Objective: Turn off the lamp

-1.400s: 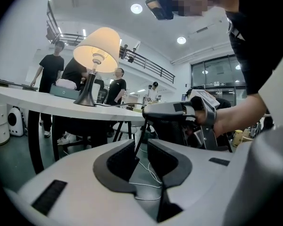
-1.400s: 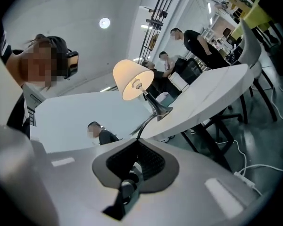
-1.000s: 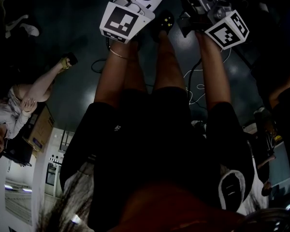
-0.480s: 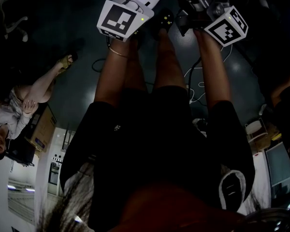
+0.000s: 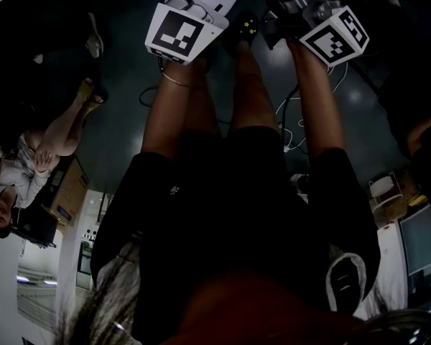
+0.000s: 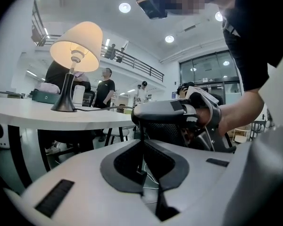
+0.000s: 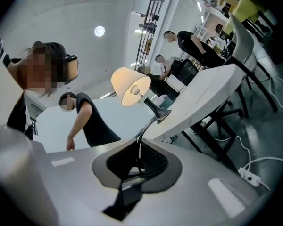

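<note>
Head view: both arms are reaching forward, no lamp in frame. Left gripper view: the lamp [image 6: 76, 46] is still glowing on the table [image 6: 33, 118], and the left gripper [image 6: 142, 166] is apparently pinching its cord [image 6: 104, 108]. Right gripper view: the right gripper [image 7: 140, 161] is clamping that cord too – next comes finding and pressing the switch

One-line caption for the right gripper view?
Right gripper shut on the cord of the lit lamp on the white table.

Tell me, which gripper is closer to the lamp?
Right, I think. The right gripper points straight at the lamp, shut on its cord just off the table. The left gripper sits behind it, further down the cord, with the lamp off to its left.
</note>
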`<state>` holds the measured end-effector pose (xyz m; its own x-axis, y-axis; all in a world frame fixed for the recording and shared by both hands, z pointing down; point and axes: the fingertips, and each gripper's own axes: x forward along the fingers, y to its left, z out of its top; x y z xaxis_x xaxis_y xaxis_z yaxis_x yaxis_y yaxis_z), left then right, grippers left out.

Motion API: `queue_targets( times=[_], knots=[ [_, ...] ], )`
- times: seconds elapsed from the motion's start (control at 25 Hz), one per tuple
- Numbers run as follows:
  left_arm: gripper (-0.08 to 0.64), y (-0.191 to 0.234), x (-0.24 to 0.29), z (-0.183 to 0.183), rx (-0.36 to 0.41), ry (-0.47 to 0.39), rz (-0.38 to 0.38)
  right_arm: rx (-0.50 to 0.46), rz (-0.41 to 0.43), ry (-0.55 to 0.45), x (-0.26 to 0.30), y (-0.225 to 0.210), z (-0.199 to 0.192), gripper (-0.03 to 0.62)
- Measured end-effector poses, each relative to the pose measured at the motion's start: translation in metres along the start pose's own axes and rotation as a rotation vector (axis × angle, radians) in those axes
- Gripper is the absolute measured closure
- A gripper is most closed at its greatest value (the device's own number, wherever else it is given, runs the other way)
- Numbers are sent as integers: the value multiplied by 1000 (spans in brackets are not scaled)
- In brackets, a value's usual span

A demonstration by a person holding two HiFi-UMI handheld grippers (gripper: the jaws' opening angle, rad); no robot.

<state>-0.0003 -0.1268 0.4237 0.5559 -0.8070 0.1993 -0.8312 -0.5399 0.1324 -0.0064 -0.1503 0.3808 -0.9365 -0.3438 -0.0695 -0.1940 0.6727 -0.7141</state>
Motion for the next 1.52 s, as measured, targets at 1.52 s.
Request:
queue_targets(
  times=[1.52],
  knots=[
    [538, -22, -14, 44, 10, -75, -39, -174, -208, 106, -34, -20, -62, 468]
  ],
)
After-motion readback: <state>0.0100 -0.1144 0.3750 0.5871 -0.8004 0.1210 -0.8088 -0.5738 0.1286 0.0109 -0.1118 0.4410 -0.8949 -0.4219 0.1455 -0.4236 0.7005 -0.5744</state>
